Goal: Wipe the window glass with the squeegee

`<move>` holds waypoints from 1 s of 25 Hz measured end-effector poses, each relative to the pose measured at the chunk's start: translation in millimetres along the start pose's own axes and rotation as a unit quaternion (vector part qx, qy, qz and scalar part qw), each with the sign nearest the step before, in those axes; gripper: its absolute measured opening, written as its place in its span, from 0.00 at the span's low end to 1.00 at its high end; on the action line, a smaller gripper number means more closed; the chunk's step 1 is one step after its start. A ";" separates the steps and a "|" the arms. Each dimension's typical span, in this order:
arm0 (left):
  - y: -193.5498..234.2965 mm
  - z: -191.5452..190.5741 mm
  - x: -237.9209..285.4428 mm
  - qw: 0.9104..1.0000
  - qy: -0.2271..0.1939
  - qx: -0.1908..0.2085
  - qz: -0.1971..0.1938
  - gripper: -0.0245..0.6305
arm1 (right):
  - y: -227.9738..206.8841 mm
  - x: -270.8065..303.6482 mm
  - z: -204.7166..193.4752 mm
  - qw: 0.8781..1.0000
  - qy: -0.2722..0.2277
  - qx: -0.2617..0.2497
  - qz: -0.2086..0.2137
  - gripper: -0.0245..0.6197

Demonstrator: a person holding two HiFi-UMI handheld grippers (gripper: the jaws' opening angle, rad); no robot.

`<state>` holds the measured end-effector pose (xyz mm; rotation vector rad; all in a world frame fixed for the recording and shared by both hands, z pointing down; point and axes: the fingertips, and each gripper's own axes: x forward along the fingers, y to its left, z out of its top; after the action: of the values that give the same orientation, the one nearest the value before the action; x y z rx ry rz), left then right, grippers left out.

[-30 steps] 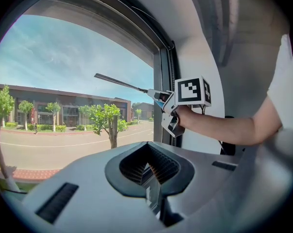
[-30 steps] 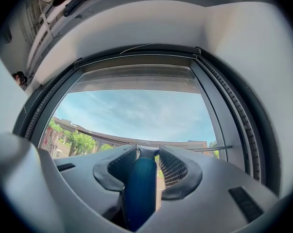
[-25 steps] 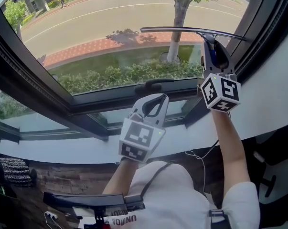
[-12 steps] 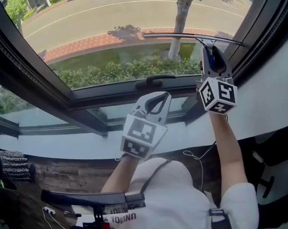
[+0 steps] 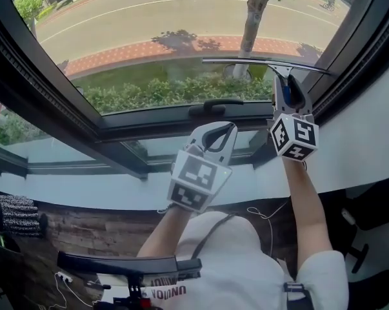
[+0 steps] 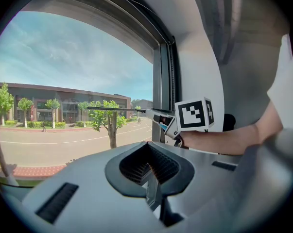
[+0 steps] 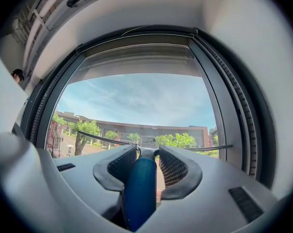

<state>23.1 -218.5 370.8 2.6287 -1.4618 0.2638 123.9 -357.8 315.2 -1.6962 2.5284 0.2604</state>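
Note:
The squeegee's long thin blade [image 5: 265, 63] lies across the lower right of the window glass [image 5: 155, 37]. Its blue handle [image 7: 140, 188] runs between the jaws of my right gripper [image 5: 289, 90], which is shut on it, just above the bottom frame. In the right gripper view the blade [image 7: 102, 139] spans the pane ahead of the right gripper [image 7: 146, 161]. My left gripper [image 5: 215, 137] hovers lower, in front of the sill, shut with nothing in it. From the left gripper view [image 6: 148, 161] the blade [image 6: 117, 109] and the right gripper's marker cube [image 6: 194, 114] show to the right.
A black window handle [image 5: 215, 107] sits on the dark bottom frame, just left of the right gripper. The thick dark side frame [image 5: 349, 50] is close on the right. Below lie a white sill [image 5: 84, 189], a black bar [image 5: 117, 263] and loose cables [image 5: 271, 215].
The right gripper has drawn the squeegee down the glass, closer to the bottom frame and the window handle. The left gripper has stayed near the sill, shut.

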 end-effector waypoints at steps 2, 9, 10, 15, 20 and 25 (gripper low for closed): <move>0.8 -0.4 0.1 1.000 0.001 -0.001 0.002 0.04 | 0.8 -0.8 -8.5 1.000 0.011 0.003 0.001 0.27; -2.7 -3.1 2.3 1.000 0.006 0.000 0.000 0.04 | 1.1 -5.4 -34.8 0.999 0.037 0.013 0.003 0.27; -3.3 -2.9 2.9 1.000 0.007 0.000 0.000 0.04 | 0.5 -5.9 -37.0 0.999 0.040 0.011 0.004 0.27; -3.1 -3.5 3.2 1.000 0.008 -0.001 0.001 0.04 | 1.3 -8.0 -51.6 0.998 0.059 0.015 0.003 0.27; 0.4 -5.8 2.6 1.000 0.010 -0.002 0.004 0.04 | 3.5 -9.2 -71.8 0.996 0.083 0.015 0.004 0.27; 2.9 -5.6 3.2 1.000 0.010 -0.006 0.005 0.04 | 2.3 -9.5 -79.8 0.996 0.091 0.010 0.005 0.27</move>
<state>21.8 -221.6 377.0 2.6012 -1.4671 0.2799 127.3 -363.3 395.4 -1.7749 2.6567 0.0838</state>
